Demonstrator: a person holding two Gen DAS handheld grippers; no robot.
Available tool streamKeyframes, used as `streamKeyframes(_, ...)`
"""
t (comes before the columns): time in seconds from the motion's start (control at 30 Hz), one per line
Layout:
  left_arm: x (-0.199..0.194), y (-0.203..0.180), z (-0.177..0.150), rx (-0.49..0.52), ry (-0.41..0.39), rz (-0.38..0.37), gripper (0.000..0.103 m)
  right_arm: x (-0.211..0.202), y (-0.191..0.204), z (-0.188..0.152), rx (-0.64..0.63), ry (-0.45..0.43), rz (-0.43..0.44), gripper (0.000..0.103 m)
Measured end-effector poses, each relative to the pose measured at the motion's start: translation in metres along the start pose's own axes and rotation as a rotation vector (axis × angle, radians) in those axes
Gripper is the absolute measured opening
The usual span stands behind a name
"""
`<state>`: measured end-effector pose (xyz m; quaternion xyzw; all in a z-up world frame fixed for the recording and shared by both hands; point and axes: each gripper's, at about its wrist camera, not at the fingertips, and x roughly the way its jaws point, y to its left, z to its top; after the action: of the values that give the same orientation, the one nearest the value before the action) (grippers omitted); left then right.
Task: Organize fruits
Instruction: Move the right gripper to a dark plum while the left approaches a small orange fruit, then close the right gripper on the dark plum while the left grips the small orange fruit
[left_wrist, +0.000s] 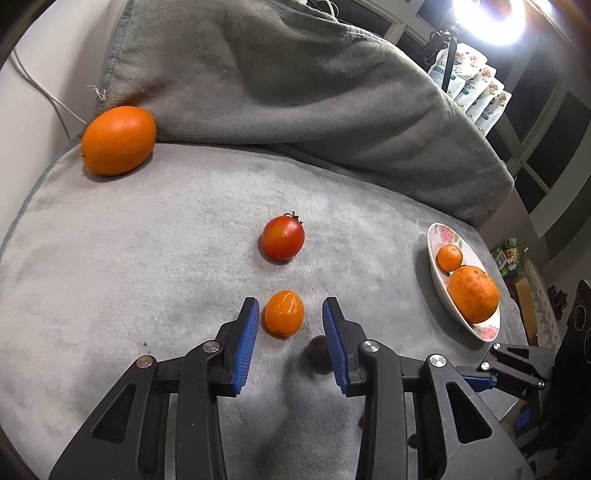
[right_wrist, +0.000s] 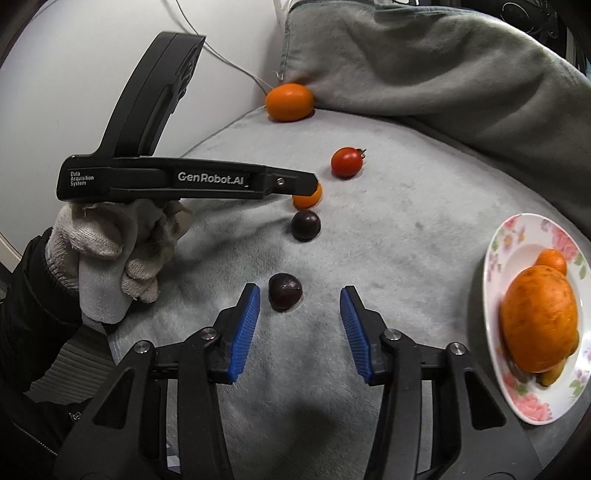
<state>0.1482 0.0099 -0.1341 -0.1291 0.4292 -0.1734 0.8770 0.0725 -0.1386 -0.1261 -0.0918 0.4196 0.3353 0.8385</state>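
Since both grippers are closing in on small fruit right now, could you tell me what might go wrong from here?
The small orange fruit sits between the left gripper pads, untouched and off-centre; closing could nudge it away. The dark fruit lies near the right gripper left pad, so it may roll on the soft grey blanket. The plate already looks crowded.

White lettering "GenRobot.AI" on side of black left gripper (right_wrist: 314, 192) body, left-centre of right wrist view. Smaller white three-line label "Data Acquisition System" on same body, further left, near its rear end above gloved hand (right_wrist: 118, 247). Floral packets (left_wrist: 476, 92) in upper right of left wrist view carry print, too small to read. Green package (left_wrist: 509, 256) at right edge likewise illegible.
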Motion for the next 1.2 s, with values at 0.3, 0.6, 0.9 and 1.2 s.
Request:
streamKeyframes(0.3,0.004,-0.002,0.0,0.013,0.007,0.008,0.034,0.009,0.0,0.0,0.0,0.017,0.006,0.044)
streamKeyframes(0.6,0.009,-0.004,0.0,0.02,0.016,0.011,0.034,0.013,0.0,0.001,-0.006,0.023,0.011,0.042)
streamKeyframes(0.9,0.014,-0.005,0.0,0.027,0.033,0.019,0.031,0.017,0.001,0.003,-0.011,0.03,0.016,0.039)
streamKeyframes(1.2,0.02,-0.002,0.001,0.011,0.045,0.014,0.022,0.021,0.005,0.003,-0.023,0.032,0.02,0.034)
